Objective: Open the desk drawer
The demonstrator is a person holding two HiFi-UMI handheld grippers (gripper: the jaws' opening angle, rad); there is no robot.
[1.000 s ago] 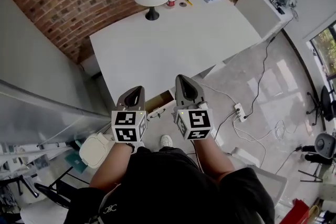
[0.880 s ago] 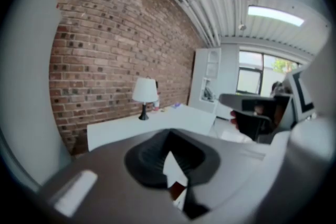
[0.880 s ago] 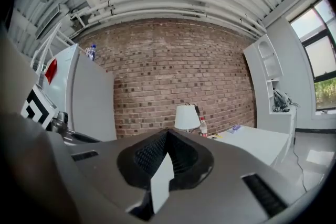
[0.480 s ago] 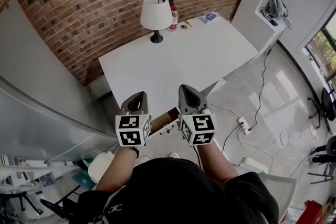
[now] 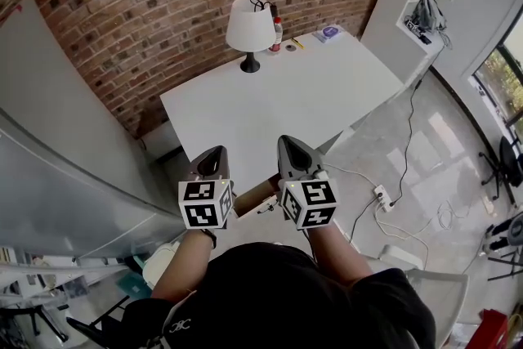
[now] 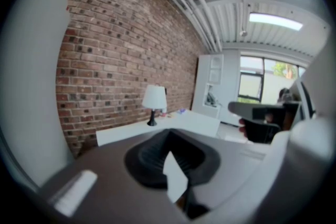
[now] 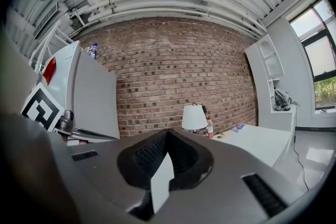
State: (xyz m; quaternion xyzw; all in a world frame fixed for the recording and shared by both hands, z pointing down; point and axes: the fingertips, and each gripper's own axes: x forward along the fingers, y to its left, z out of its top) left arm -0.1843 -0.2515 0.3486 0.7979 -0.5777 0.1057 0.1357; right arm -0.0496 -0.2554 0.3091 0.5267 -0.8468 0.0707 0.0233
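Your left gripper [image 5: 212,153] and right gripper [image 5: 289,143] are held side by side in front of you, close together but not touching, above the near edge of the white desk [image 5: 270,102]. Each has its jaws pressed together to a point with nothing between them, as both gripper views show. The desk drawer [image 5: 255,192] lies below and between the two grippers, just under the desk's near edge. From your head view only a slim tan-brown strip of it shows, slanting along that edge, with a small pale piece at its front that is too small to make out. Neither gripper touches the drawer. At the far end of the desk, against the brick wall [image 5: 147,4], stand a white-shaded lamp [image 5: 249,24] and a small bottle [image 5: 277,35] just beside it.
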